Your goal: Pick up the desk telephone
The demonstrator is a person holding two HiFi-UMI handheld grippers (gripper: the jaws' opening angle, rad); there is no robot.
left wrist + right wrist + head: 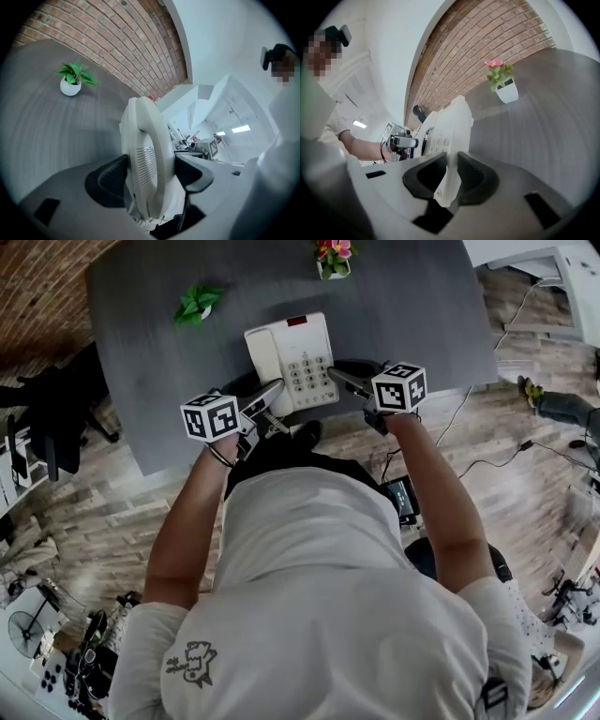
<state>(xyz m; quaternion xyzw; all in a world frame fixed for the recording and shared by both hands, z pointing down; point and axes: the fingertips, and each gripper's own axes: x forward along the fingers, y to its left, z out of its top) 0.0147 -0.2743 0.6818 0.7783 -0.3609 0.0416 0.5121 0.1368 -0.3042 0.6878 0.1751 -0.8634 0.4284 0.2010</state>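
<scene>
Two grips hold the telephone (295, 362) over the near edge of the table (159, 427): your left hand-held gripper (272, 390) clamps the handset (150, 154) side, your right hand-held gripper (342, 376) pinches its thin right edge. Beyond stand a green plant (197, 304) and pink flowers (333, 257).

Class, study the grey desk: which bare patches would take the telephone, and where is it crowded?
Bare: the stretch of desk left of the telephone, nearer than the green plant; and the right stretch, from the flower pot out to the desk's right edge. Crowded: the near middle, where left claw and right claw grip the telephone.
</scene>
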